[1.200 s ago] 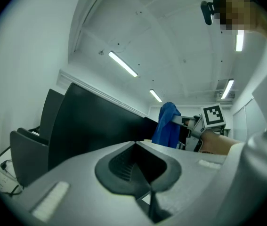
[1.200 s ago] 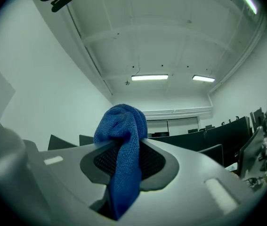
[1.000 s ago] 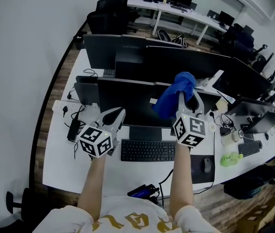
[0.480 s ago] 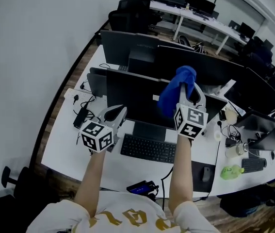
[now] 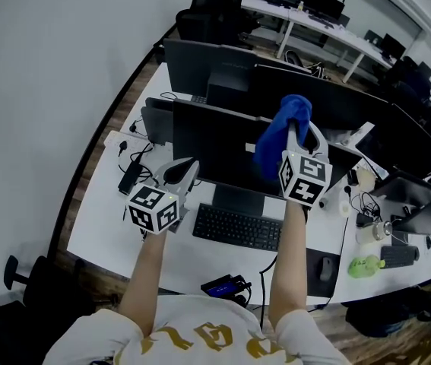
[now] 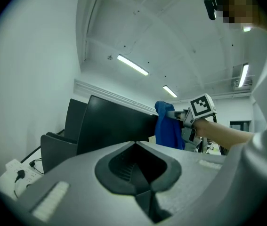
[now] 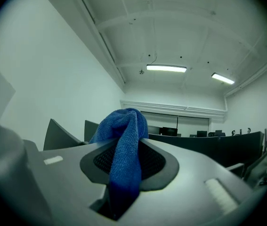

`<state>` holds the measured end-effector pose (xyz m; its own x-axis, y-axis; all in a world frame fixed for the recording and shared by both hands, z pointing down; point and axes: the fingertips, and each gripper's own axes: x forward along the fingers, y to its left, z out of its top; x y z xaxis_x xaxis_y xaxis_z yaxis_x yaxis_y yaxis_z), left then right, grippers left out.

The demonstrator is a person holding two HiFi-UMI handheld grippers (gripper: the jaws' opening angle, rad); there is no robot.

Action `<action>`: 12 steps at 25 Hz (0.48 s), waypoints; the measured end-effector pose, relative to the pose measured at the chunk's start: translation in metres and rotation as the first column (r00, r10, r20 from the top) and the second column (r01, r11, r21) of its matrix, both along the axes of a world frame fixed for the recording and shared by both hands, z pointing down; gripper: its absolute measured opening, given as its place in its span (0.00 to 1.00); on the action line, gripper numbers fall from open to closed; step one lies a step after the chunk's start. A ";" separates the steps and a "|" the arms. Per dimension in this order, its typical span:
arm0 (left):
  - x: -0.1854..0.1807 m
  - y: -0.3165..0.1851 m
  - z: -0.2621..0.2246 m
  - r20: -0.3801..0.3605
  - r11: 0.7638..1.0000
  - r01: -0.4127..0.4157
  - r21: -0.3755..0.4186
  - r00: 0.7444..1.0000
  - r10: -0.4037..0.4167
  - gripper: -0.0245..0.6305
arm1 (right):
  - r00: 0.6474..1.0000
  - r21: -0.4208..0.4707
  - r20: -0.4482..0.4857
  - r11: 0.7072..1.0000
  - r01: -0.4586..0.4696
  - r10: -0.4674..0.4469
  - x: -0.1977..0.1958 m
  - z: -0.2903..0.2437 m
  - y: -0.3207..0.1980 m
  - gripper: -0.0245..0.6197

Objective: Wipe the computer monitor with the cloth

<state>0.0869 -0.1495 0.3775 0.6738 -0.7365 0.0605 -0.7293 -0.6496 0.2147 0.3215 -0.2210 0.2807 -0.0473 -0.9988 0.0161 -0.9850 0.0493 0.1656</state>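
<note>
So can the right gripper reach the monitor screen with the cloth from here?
Probably yes: the right gripper, shut on the blue cloth, is by the top edge of the monitor, nothing visible between them.

- The blue cloth (image 5: 280, 139) covers part of the top edge of the monitor (image 5: 215, 147) in the head view.
- The tips of the right gripper (image 5: 300, 131) lie buried under that cloth.
- A green item (image 5: 363, 266) far right is too small to identify.

Keyboard (image 5: 236, 227) before monitor (image 5: 211, 147) on desk (image 5: 109, 234); mouse (image 5: 326, 267) right of keyboard; cloth (image 5: 278, 137) before monitor's upper right.
</note>
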 end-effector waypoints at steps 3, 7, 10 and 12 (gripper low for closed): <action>-0.010 -0.007 0.000 -0.013 1.000 -0.022 -0.007 1.000 0.022 0.04 | 0.999 -0.009 -0.003 0.999 -0.039 0.039 -0.002 0.001 -0.002 0.23; -0.024 -0.016 0.000 -0.024 0.998 -0.053 -0.014 0.998 0.053 0.04 | 0.998 -0.051 -0.017 0.997 -0.065 0.064 -0.009 0.002 -0.006 0.23; -0.029 -0.022 0.001 -0.032 0.997 -0.073 -0.014 0.997 0.073 0.04 | 0.997 -0.065 -0.029 0.995 -0.080 0.078 -0.013 0.002 -0.008 0.23; -0.031 -0.025 0.003 -0.039 0.996 -0.087 -0.018 0.996 0.086 0.04 | 0.995 -0.062 -0.034 0.993 -0.098 0.096 -0.013 0.002 -0.008 0.22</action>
